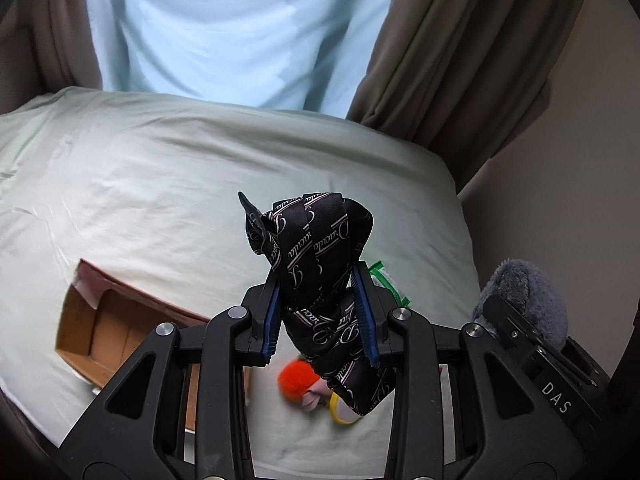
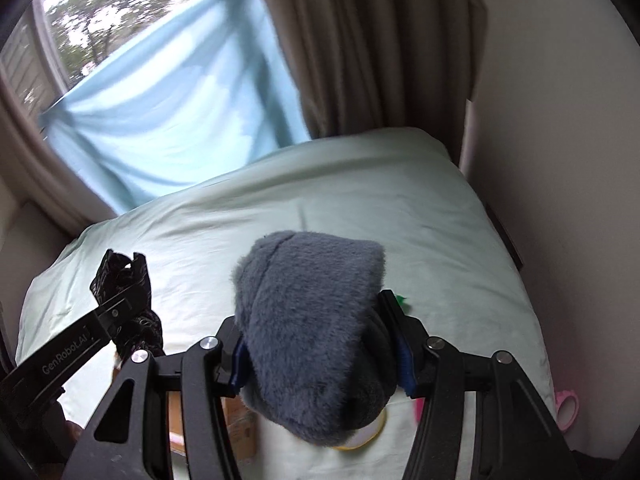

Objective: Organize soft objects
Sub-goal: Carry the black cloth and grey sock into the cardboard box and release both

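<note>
The left tongs (image 1: 320, 312) were clamped on a bunched black patterned cloth (image 1: 316, 248), held up above the bed (image 1: 140, 184). The right tongs (image 2: 320, 354) gripped a grey fuzzy plush (image 2: 312, 320), also lifted over the pale green sheet. Below the left tongs an open cardboard box (image 1: 108, 332) lay on the bed, with an orange pom-pom (image 1: 294, 380) just beside what looked like a yellow-rimmed item (image 1: 340, 414), partly hidden.

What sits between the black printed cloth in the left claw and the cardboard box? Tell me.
Nothing visible. The black printed cloth hangs pinched in the left claw above the bed; the open cardboard box lies to its left, with only bare sheet between them.
</note>
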`<state>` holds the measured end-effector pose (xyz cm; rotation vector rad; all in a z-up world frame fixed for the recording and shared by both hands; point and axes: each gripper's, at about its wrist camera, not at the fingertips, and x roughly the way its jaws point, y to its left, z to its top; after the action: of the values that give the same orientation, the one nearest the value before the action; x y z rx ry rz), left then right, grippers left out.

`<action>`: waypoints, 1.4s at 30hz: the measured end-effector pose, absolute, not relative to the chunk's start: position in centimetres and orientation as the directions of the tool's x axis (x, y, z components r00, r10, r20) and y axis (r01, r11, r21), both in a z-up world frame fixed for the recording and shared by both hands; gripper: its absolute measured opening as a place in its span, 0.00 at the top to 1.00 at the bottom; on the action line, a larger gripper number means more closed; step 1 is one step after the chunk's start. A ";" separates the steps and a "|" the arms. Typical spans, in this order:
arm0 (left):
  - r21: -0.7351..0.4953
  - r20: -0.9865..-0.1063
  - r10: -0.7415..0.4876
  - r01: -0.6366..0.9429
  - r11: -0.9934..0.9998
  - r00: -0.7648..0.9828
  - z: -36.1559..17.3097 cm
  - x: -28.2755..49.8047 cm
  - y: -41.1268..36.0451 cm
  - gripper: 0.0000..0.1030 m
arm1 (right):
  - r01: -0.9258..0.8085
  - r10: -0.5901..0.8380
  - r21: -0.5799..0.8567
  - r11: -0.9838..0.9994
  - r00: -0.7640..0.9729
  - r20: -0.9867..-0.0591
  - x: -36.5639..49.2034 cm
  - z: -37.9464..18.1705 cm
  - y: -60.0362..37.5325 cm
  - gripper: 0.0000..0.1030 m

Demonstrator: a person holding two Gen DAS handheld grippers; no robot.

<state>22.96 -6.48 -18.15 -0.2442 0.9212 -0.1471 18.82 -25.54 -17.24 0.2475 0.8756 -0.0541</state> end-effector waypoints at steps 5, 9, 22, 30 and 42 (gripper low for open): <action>-0.246 -0.768 -0.198 0.005 0.969 0.609 -15.8 21.3 -0.8 0.72 | 0.078 0.125 0.220 0.972 0.622 -0.773 17.9 -16.1 -20.0 0.50; -0.227 -0.785 -0.183 0.001 0.974 0.592 -16.5 20.6 4.0 0.72 | 0.055 0.150 0.227 0.972 0.600 -0.786 17.5 -16.6 -15.3 0.50; -0.148 -0.893 -0.163 0.069 0.987 0.419 -25.7 21.3 17.2 0.72 | 0.114 0.175 0.247 0.962 0.435 -0.883 18.7 -24.7 -2.5 0.50; -0.137 -0.951 -0.170 0.141 0.980 0.257 -33.8 22.5 18.7 0.72 | 0.162 0.153 0.205 0.965 0.284 -0.946 19.6 -32.1 0.3 0.50; -0.098 -0.985 -0.126 0.224 0.970 0.117 -41.2 25.5 15.6 0.72 | 0.196 0.183 0.211 0.958 0.152 -0.971 22.9 -39.1 0.3 0.47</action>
<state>25.51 15.61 -41.21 0.0819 1.4313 -0.2568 22.88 0.26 -39.10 0.3188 1.4253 -0.0095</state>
